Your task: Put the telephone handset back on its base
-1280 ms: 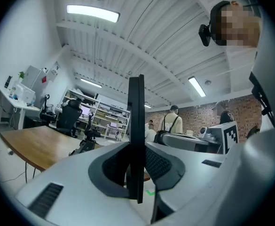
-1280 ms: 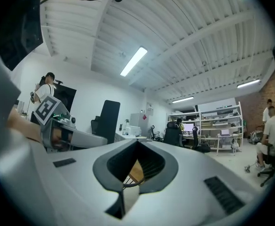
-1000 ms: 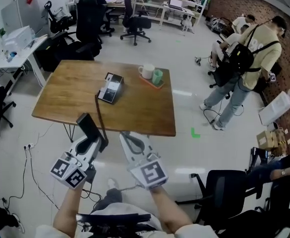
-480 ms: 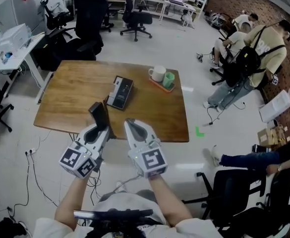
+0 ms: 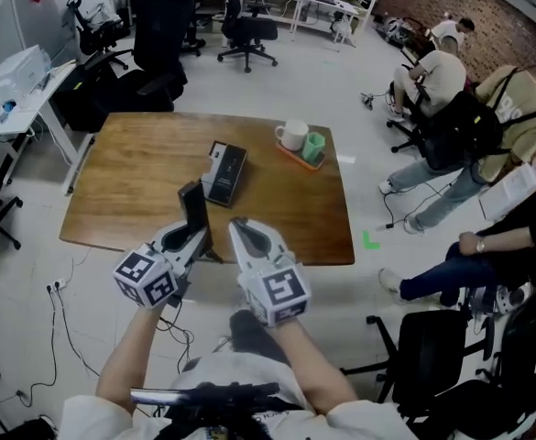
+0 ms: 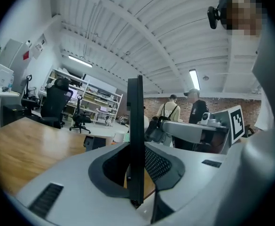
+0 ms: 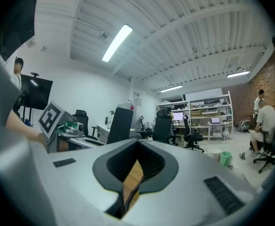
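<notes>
The black telephone handset [image 5: 193,204] stands upright in my left gripper [image 5: 197,236], which is shut on its lower end over the near edge of the wooden table [image 5: 130,209]. In the left gripper view the handset [image 6: 135,117] shows edge-on as a thin dark slab clamped between the pads. The telephone base [image 5: 224,172] lies flat near the table's middle, a short way beyond the handset, and appears as a dark box [image 6: 94,142] ahead. My right gripper [image 5: 239,226] hovers beside the left one, shut with nothing in it [image 7: 136,166].
A white mug [image 5: 292,136] and a green cup [image 5: 314,146] stand on an orange tray at the table's far right. Office chairs [image 5: 162,26] and a desk [image 5: 20,90] lie beyond and left. People sit and stand at the right [image 5: 469,126]; a black chair [image 5: 423,346] is near right.
Both grippers have come forward toward the table's near edge. The handset stays in the left gripper, now more upright and closer to the base.
</notes>
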`<state>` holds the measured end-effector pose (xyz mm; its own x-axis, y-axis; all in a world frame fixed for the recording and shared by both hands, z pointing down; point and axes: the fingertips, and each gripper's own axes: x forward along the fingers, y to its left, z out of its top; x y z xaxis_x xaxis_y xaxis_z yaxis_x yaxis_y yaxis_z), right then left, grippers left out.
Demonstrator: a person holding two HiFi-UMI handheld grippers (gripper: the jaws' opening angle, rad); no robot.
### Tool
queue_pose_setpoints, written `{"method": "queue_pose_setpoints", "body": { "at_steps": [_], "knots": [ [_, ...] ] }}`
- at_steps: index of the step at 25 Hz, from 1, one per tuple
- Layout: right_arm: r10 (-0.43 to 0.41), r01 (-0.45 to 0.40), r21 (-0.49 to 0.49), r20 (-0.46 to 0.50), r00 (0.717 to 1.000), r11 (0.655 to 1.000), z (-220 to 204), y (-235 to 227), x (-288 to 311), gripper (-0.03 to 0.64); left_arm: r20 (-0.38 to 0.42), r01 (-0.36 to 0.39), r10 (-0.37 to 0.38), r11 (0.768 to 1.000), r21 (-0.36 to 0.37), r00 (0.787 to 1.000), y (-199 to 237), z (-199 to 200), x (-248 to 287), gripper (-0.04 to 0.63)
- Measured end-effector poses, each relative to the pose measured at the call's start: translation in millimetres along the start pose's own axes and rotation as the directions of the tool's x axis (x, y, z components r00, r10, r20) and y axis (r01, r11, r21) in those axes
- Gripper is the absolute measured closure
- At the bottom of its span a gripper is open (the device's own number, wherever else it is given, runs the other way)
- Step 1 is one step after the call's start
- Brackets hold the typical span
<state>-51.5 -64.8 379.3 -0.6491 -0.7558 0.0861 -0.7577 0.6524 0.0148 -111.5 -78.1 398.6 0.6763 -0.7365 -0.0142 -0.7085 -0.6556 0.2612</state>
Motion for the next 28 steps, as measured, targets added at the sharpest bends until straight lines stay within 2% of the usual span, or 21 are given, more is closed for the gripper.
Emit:
{"method": "queue_pose_setpoints", "body": {
  "at_steps": [7, 12, 15, 18, 22, 26, 28],
  "knots": [
    [-0.003, 0.003, 0.026, -0.009, 1.0, 1.0, -14.8, -25.3, 26.0, 0.612, -0.094, 0.075, -0.079, 0.996, -0.048, 0.992, 39.6, -17.0, 34.0, 0.525],
    [0.008, -0.008, 0.047, -0.012, 1.0, 0.999, -19.8, -40.2, 59.2, 0.612, -0.149, 0.091, -0.099, 0.994, -0.061, 0.984, 72.1, -28.5, 66.0, 0.526],
    [0.017, -0.015, 0.062, -0.032, 0.999, 0.998, -23.2, -49.2, 76.6, 0.612, -0.19, 0.111, -0.129, 0.988, -0.104, 0.973, 94.7, -40.1, 85.5, 0.525],
    [0.017, -0.015, 0.054, -0.048, 0.999, 0.998, -31.1, -62.8, 92.9, 0.612, -0.239, 0.135, -0.172, 0.977, -0.163, 0.956, 122.5, -53.8, 102.0, 0.525],
    [0.008, -0.001, 0.089, -0.074, 0.997, 0.996, -40.9, -80.0, 110.8, 0.612, -0.287, 0.175, -0.238, 0.958, -0.228, 0.928, 153.1, -65.6, 119.8, 0.525],
    [0.024, -0.013, 0.111, -0.102, 0.995, 0.994, -52.3, -90.5, 126.2, 0.612, -0.361, 0.214, -0.298, 0.943, -0.254, 0.884, 168.2, -82.3, 137.0, 0.525],
    [0.031, -0.019, 0.111, -0.112, 0.993, 0.994, -57.6, -94.9, 133.4, 0.612, -0.379, 0.223, -0.326, 0.93, -0.292, 0.866, 175.5, -92.3, 144.3, 0.525]
  ]
}}
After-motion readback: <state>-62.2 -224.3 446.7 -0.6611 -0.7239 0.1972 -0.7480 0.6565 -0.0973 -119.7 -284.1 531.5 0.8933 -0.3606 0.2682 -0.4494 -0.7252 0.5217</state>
